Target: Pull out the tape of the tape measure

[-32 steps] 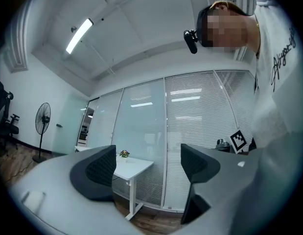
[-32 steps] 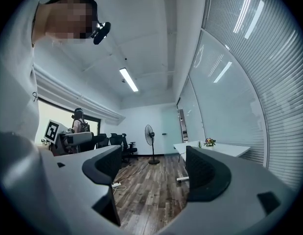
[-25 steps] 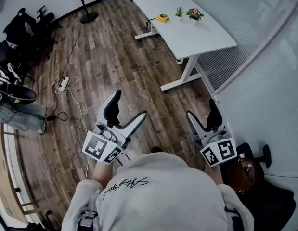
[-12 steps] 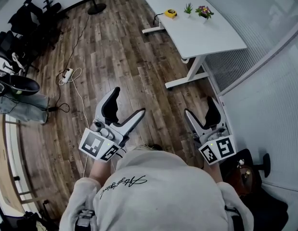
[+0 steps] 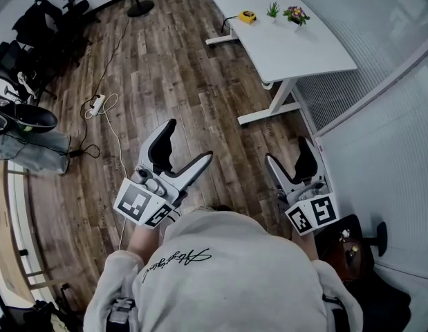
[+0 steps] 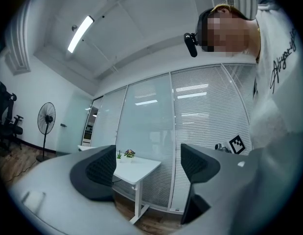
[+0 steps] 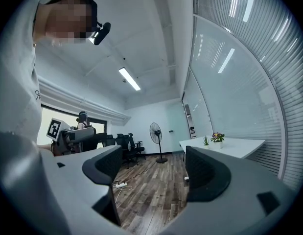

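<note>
Carrying in the left tool point(image 5: 189, 141): nothing; black padded jaws spread wide, only the distant room between them in the left gripper view.
Right tool point(image 5: 288, 152): likewise wide open and empty, held low beside the grey sweatshirt point(image 5: 227, 275), with only floor and room between the jaws in the right gripper view.
Floor: dark wood-plank floor point(image 5: 186, 81) below both tools, with a white power strip on a trailing cable point(image 5: 96, 104) off to the left.
Table: white rectangular table on white legs point(image 5: 303, 50), well apart from both tools, near the top of the head view.
Tape measure: small yellow tape measure point(image 5: 248, 17) lying on the table's far end, near a small green potted plant point(image 5: 272, 10) and a pot of pink flowers point(image 5: 295, 14); too small to tell whether any tape is out.
Farthest: round base of a black standing fan point(image 5: 140, 7), at the very top edge.
Change: over the last second, table and tape measure shifted up and to the right in the head view, fan base almost out of it; both tools kept at the same spread and in much the same place before the body.
Meaning: probably a turn or tilt of the head rather than a reach; no contact yet, whole pull still to do.
Next, as a judgement: closing the distance to the table first, then one tool on the yellow case and the other on the tape's end.
</note>
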Action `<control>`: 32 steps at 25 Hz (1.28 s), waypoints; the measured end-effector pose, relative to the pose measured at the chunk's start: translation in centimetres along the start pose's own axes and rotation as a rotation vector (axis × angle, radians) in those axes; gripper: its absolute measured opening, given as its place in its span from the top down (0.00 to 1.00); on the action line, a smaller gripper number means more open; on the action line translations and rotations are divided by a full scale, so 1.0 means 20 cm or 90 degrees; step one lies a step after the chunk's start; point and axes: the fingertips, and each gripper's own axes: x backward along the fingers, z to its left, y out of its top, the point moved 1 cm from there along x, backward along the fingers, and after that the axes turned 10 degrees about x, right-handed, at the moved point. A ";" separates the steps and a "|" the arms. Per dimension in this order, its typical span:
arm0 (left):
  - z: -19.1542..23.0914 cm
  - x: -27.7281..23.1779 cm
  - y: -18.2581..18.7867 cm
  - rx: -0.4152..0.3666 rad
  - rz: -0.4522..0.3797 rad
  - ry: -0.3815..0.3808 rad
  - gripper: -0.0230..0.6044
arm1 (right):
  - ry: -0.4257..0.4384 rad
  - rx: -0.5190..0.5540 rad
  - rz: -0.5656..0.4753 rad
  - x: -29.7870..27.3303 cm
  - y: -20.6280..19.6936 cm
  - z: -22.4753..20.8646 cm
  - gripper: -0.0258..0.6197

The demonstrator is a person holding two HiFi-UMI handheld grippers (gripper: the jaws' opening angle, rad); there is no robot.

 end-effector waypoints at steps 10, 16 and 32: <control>0.02 -0.01 0.01 -0.007 -0.011 0.019 0.33 | 0.011 0.002 0.006 -0.03 -0.01 -0.04 0.36; 0.12 0.01 -0.06 0.004 0.012 0.037 0.33 | 0.013 -0.004 0.006 -0.10 -0.07 -0.06 0.37; 0.75 -0.54 -0.14 0.005 0.013 -0.022 0.33 | -0.036 0.015 0.007 -0.74 -0.19 -0.38 0.38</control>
